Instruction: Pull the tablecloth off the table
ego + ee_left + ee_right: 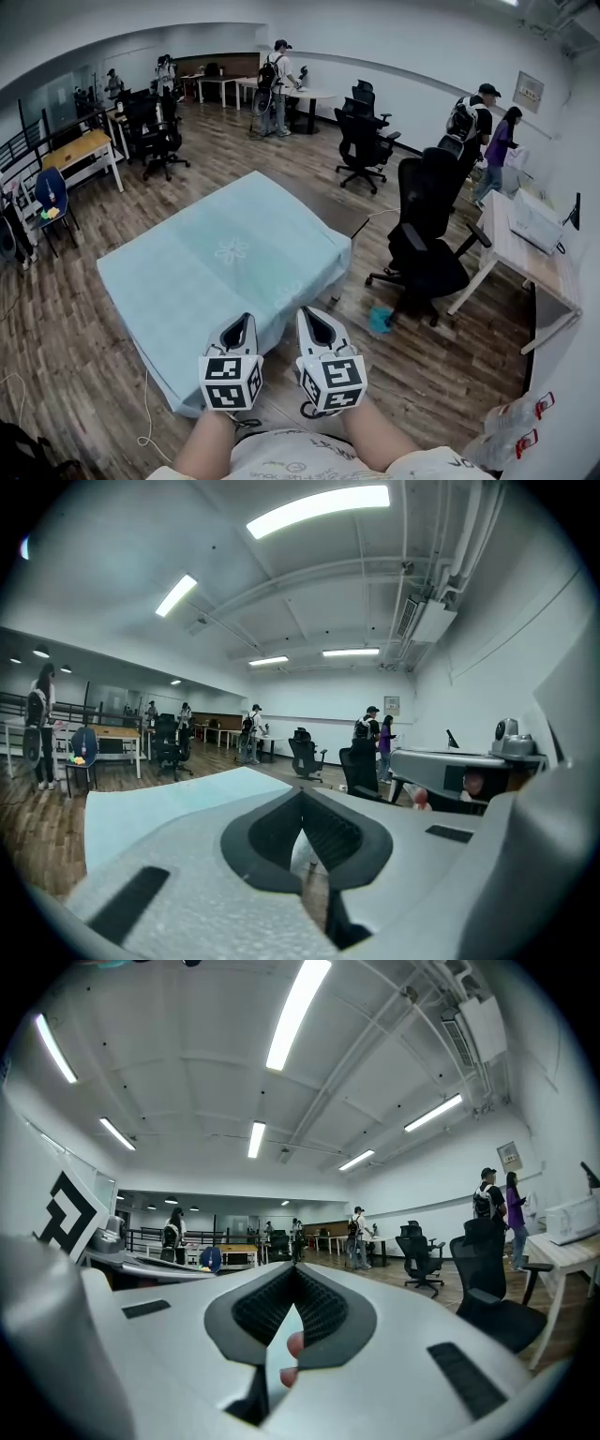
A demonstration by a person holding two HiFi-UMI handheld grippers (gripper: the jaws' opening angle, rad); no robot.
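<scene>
Head view: a wide office with a wood-plank floor (450, 375) spreads out below. In the middle stands the table (328, 208), and the pale turquoise tablecloth (225, 253) lies flat over most of its top. The cloth hangs down over the near edge and the right side, and the far end of the top shows bare and dark.

Just to the right of the table is a black office chair (427, 234), with a white desk (525, 258) beyond it against the wall. More black chairs and several people (277, 80) stand at the far end of the room.

Close in, the person holds both tools side by side at the cloth's near edge. The left gripper (242, 328) has its jaws pressed together with nothing between them. The right gripper (317, 325) is closed the same way and is also empty. Each gripper's own view looks out level across the room, and the left gripper view shows the cloth lying ahead and to its left. I cannot tell whether either tip touches the cloth.

A small turquoise object (380, 321) lies on the floor by the chair's base. It is too small to make out.
</scene>
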